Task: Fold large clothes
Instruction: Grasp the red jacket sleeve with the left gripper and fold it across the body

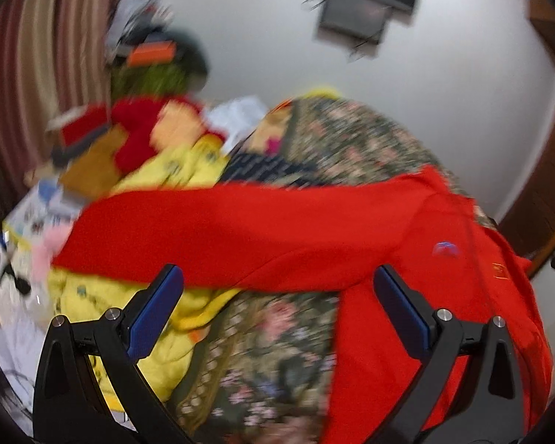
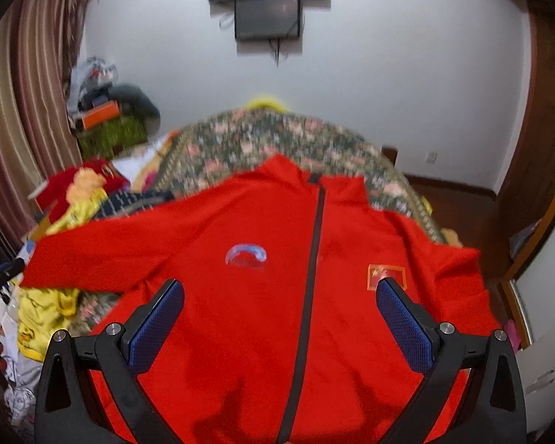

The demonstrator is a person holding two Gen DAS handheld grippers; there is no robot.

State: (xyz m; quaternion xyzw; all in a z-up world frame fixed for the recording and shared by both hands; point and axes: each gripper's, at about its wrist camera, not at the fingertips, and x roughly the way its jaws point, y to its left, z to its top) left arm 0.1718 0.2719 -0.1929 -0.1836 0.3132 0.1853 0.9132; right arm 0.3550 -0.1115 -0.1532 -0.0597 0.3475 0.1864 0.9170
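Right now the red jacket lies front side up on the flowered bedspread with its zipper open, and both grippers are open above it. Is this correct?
Not quite: the zipper is closed, a dark line running up to the collar in the right wrist view. The rest holds: the red jacket lies front up on the flowered bedspread, and the left gripper and right gripper are open.

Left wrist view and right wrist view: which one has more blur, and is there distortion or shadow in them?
Left wrist view: strong motion blur smears the red jacket and the floral bedcover; only the open left gripper is sharp. Right wrist view: clearer, the jacket's zip reads well, with soft shadows low on the cloth by the open right gripper. Both views: fisheye bending and dark corners.
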